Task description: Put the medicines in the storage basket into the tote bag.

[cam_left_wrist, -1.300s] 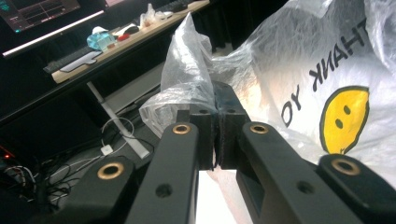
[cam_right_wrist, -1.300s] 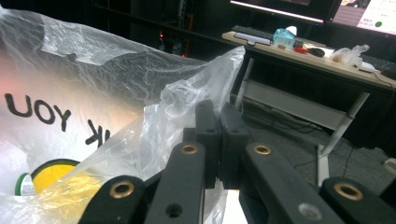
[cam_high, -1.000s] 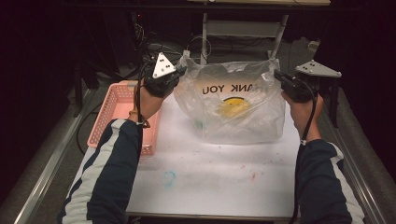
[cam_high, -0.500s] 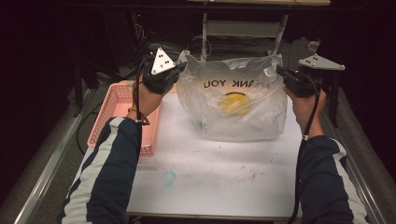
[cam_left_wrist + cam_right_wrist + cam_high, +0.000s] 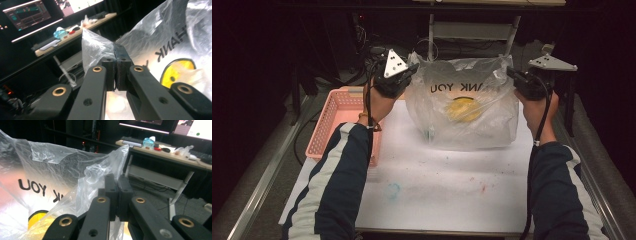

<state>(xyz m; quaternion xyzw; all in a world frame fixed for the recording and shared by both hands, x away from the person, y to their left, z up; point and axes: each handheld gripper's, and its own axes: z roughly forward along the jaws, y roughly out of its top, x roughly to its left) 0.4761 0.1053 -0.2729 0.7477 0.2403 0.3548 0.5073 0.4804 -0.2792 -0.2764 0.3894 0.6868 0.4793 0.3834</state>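
bag (image 5: 467, 107): one, clear plastic, held up over the bench (image 5: 447, 185). two claws, left claw (image 5: 408, 75) and right claw (image 5: 511, 75), each pinching a top corner. one pink basket (image 5: 337, 120) beside it.

Clear plastic bag (image 5: 464, 107) w/ yellow smiley & mirrored "THANK YOU" is hanging upright, stretched wide, bottom touching white table.
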